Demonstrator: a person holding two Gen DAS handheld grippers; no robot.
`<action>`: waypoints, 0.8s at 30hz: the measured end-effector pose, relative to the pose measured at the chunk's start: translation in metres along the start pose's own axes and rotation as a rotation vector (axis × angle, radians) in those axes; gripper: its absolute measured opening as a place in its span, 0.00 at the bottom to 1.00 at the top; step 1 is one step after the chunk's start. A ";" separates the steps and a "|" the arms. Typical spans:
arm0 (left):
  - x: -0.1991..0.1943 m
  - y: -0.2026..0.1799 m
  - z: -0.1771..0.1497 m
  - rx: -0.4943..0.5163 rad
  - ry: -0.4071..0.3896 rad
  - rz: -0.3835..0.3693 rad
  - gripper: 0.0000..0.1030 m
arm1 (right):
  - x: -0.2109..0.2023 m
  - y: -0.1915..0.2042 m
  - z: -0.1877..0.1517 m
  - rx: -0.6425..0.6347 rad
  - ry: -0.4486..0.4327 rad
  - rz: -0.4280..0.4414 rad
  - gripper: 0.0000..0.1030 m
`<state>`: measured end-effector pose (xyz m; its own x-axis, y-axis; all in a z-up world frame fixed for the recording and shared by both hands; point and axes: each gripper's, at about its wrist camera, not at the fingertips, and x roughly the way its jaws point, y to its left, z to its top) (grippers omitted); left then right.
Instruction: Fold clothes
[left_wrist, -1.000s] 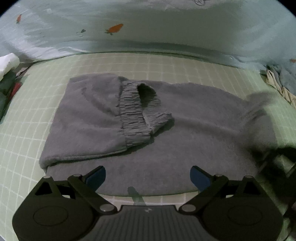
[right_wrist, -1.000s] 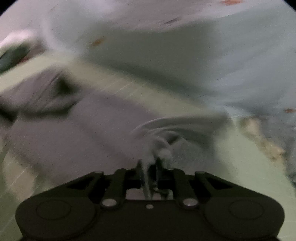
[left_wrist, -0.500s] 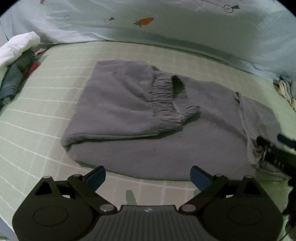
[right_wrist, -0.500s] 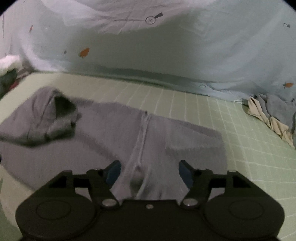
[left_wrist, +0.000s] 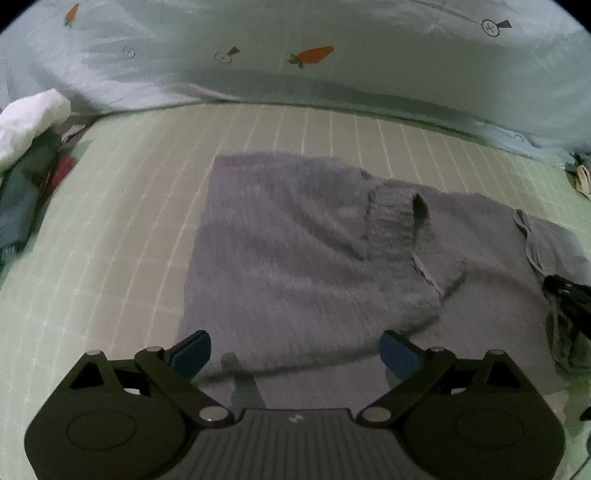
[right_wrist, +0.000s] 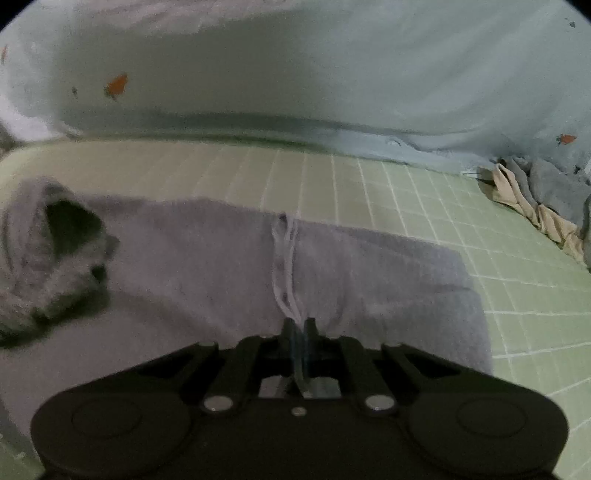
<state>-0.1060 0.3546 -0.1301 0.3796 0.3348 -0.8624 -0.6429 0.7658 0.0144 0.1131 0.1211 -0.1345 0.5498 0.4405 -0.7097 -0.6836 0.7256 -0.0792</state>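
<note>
Lying flat on green checked sheet (left_wrist: 129, 206): grey trousers (left_wrist: 295, 258). Right gripper (right_wrist: 298, 325) just closed, pinching trousers' near edge. Left gripper (left_wrist: 295, 350) spread, empty, above near edge.

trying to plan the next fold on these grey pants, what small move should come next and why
Probably lower the open left claw onto the near edge of the grey fleece pants and close it. The right claw has just closed on the pants by the drawstring, while the left one's pads touch no cloth, so only one side is held.
</note>
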 end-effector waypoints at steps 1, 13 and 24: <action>0.002 0.002 0.004 0.006 -0.008 0.002 0.95 | -0.004 0.000 0.001 0.016 -0.011 0.002 0.04; 0.016 0.024 0.015 -0.046 -0.026 0.006 0.95 | -0.036 0.056 0.027 -0.017 -0.101 0.148 0.05; 0.020 0.027 -0.005 -0.060 0.026 0.005 0.95 | -0.024 0.040 0.002 0.158 0.074 0.193 0.57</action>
<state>-0.1188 0.3789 -0.1495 0.3593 0.3238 -0.8752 -0.6836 0.7298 -0.0107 0.0736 0.1401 -0.1194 0.3754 0.5431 -0.7510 -0.6861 0.7077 0.1688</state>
